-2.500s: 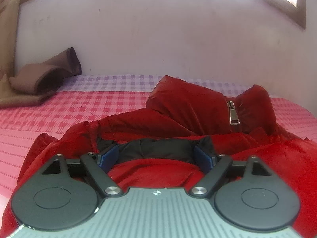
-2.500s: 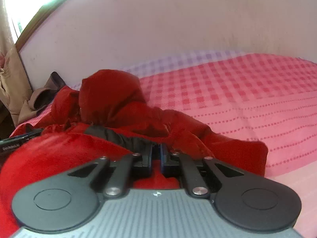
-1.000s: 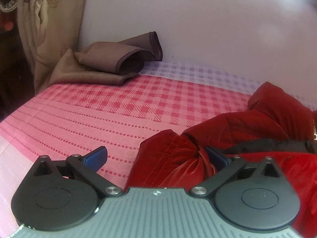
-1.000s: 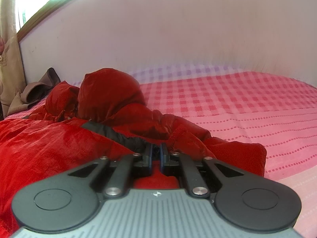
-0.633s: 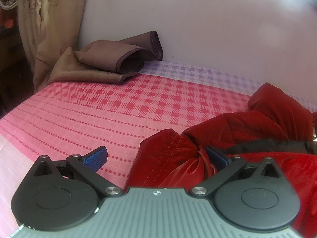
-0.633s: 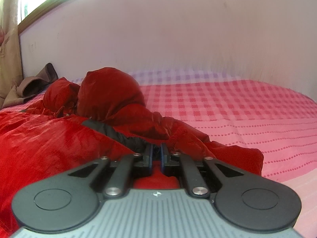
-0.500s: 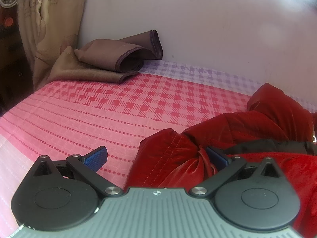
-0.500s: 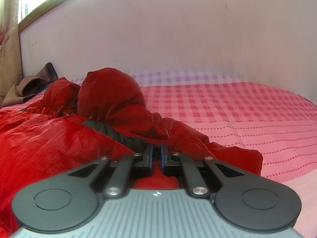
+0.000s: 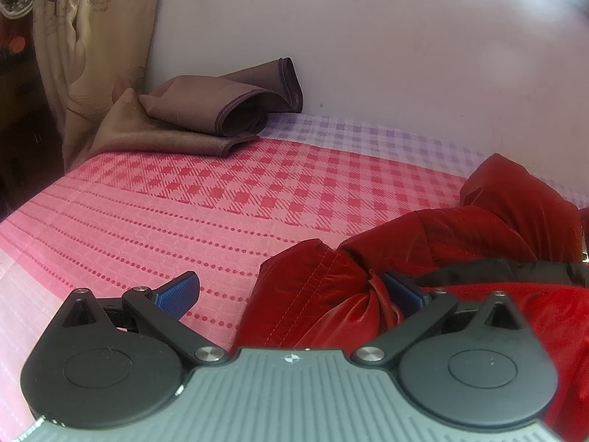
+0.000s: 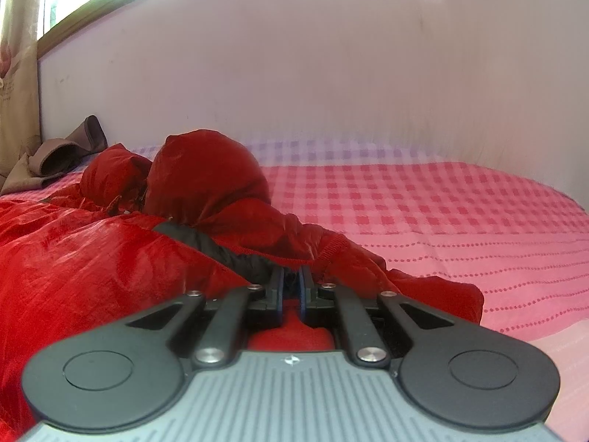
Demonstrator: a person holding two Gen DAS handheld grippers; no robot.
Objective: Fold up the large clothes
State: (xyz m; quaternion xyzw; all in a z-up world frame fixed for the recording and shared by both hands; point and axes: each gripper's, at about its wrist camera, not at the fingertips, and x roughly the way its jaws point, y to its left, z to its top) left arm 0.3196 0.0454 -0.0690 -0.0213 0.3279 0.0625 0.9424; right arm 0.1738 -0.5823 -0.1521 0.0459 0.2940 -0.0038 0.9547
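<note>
While left tool (image 9: 291,291) gapes beside red jacket (image 9: 460,243), right tool (image 10: 291,287) pinches its hem

A shiny red jacket (image 10: 92,269) with black lining is lying on a bedsheet (image 9: 221,191) showing pink-and-red checks and dotted stripes; a brown cloth (image 9: 206,118) is sitting at 11 o'clock

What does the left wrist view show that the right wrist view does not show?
Only the left wrist view shows the left tongs, wide open, with a bunched corner of the red jacket between the blue pads, and the full drape of the beige curtain.

Only the right wrist view shows the right tongs, shut on the jacket's edge by the black lining, the rounded hood, and the wooden window frame.

Both views share the red jacket, the pink checked bedsheet, the folded brown cloth and the pale wall.
</note>
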